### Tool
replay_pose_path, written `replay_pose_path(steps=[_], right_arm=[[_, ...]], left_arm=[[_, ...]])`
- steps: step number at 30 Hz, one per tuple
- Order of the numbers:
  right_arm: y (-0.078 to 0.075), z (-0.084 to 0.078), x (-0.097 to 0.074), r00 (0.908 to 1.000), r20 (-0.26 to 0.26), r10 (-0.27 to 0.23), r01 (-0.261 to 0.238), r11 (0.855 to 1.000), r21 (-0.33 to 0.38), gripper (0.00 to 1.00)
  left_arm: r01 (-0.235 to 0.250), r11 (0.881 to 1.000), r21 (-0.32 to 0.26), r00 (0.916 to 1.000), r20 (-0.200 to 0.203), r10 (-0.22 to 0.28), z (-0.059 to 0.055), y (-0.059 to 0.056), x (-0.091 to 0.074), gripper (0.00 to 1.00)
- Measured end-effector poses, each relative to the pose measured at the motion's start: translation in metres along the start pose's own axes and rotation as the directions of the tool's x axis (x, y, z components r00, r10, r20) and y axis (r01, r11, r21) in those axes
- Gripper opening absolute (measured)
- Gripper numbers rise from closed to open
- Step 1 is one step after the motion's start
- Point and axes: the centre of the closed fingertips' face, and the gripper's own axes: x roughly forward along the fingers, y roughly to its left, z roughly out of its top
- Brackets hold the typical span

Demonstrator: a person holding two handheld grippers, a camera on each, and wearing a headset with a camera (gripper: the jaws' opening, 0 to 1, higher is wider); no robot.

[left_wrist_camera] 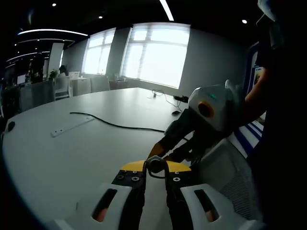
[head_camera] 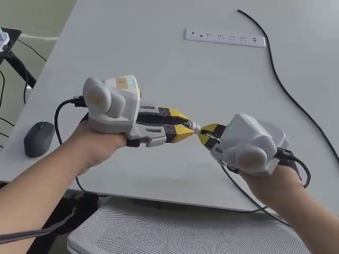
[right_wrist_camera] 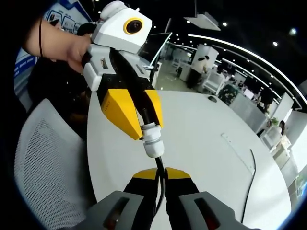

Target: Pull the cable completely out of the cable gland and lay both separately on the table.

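Left gripper (head_camera: pixel 190 128) jaws pinching white cable gland (right_wrist_camera: pixel 152 139), right gripper (head_camera: pixel 206 133) jaws clamped on black cable (right_wrist_camera: pixel 161 173), tips nearly touching, above near table (head_camera: pixel 159 69) edge.

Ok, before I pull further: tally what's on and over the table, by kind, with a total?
grippers: 2, left gripper and right gripper
cable gland: 1
cables: 2, held cable and loose black cable lying on the table
power strip: 1
mouse: 1
total: 7
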Motion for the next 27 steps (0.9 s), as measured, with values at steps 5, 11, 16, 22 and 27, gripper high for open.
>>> replay_pose_path(steps=[5,11,16,22,27], right_arm=[[-0.003,-0.009,0.001,0.9995,-0.032,0.001,0.001,0.999,0.042,0.00],[-0.003,-0.032,-0.002,0.9968,-0.080,0.003,0.004,0.997,0.078,0.00],[-0.003,-0.044,-0.003,0.9945,-0.105,0.000,0.011,0.995,0.096,0.00],[-0.004,-0.051,-0.004,0.9931,-0.117,-0.004,0.017,0.994,0.109,0.00],[-0.004,-0.049,-0.004,0.9932,-0.116,-0.008,0.021,0.993,0.113,0.00]], left_arm=[[-0.001,1.000,0.000,0.9999,0.011,0.001,0.003,0.001,-0.003,0.15],[-0.005,1.000,-0.007,0.9999,0.011,0.005,0.001,0.002,-0.008,0.15],[-0.005,1.000,-0.008,1.0000,0.008,0.005,0.000,0.001,-0.009,0.15],[0.000,1.000,-0.009,1.0000,0.007,0.001,-0.001,0.000,-0.008,0.15],[0.002,1.000,-0.014,1.0000,0.007,-0.001,-0.003,0.000,-0.007,0.15]])
